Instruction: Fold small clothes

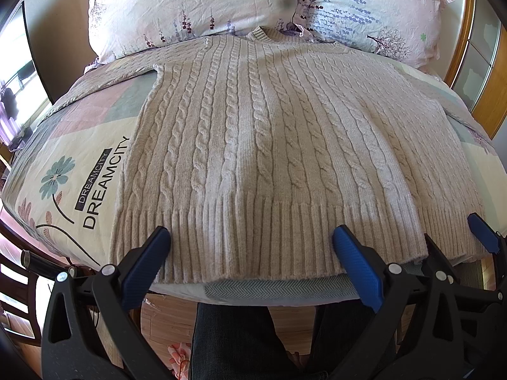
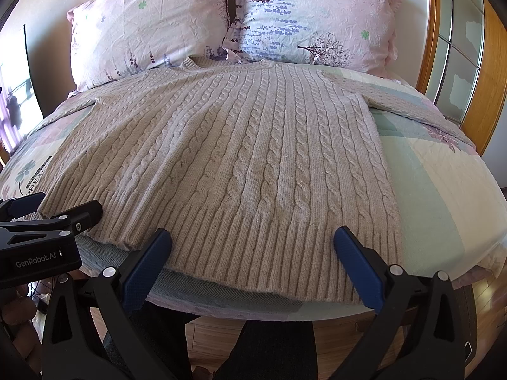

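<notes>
I count one cable-knit sweater (image 1: 269,145) on one bed (image 1: 79,171), two floral pillows (image 1: 190,3) (image 1: 377,9) behind it, and my two grippers (image 1: 250,243) (image 2: 252,243).

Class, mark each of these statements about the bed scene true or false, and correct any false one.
1. The cable-knit sweater lies spread flat on the bed. True.
2. The left gripper is clamped on the hem. False: its fingers are wide open above the ribbed hem, holding nothing.
3. Two floral pillows sit beyond the collar. True.
4. The sweater is already folded in half. False: the whole body is laid out and both sleeves extend sideways.
5. The right gripper is open. True.
</notes>
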Tool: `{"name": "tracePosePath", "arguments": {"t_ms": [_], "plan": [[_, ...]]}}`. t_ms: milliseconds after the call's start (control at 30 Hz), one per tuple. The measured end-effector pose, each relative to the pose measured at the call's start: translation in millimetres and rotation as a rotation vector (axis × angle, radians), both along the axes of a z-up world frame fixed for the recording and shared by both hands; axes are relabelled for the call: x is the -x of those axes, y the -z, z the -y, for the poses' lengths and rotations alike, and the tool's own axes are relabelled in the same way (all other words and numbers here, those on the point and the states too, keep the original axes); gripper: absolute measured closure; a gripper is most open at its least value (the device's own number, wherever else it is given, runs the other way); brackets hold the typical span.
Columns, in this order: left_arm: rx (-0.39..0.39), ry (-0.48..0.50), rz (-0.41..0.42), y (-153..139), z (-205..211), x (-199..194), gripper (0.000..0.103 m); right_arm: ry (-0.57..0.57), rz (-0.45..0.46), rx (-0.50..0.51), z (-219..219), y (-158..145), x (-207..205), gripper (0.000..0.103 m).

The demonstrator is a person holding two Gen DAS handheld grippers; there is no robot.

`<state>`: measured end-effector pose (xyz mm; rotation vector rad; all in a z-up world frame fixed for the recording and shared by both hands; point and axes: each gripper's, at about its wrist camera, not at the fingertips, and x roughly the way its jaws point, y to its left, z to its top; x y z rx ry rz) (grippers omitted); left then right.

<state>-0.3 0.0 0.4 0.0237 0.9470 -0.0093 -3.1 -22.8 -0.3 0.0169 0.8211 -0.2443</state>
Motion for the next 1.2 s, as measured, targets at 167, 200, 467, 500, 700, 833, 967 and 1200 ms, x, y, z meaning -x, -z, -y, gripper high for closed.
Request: {"name": "tracePosePath", "arguments": {"t_ms": [167,200,467,500,700,833,967,1200], "plan": [[0.000,0.000,0.000,0.0,0.0,0.0,0.002,0.000,-0.001,0.000,0.0,0.0,0.0,0.001],[0.000,0.000,0.000,0.0,0.0,0.0,0.002,0.000,-0.001,0.000,0.0,0.0,0.0,0.001],[0.000,0.000,0.001,0.0,0.0,0.1,0.002,0.000,-0.001,0.000,0.0,0.0,0.0,0.001],[0.000,0.000,0.001,0.0,0.0,0.0,0.002,0.000,-0.001,0.000,0.0,0.0,0.0,0.001],[0.000,0.000,0.001,0.0,0.0,0.1,0.002,0.000,-0.001,0.000,0.0,0.0,0.0,0.001],[-0.002,0.000,0.000,0.0,0.2,0.2,0.002,0.000,0.002,0.002,-0.1,-0.1,0.2,0.001],[-0.011,0.018,0.010,-3.5,-0.2,2.1,0.002,-0.073,0.041,0.009,2.2,2.1,2.8,0.001],[0.094,0.034,0.033,-19.1,-27.1,-14.2,0.002,0.082,0.224,-0.172,131.5,-70.6,-6.2,0.001]]}}
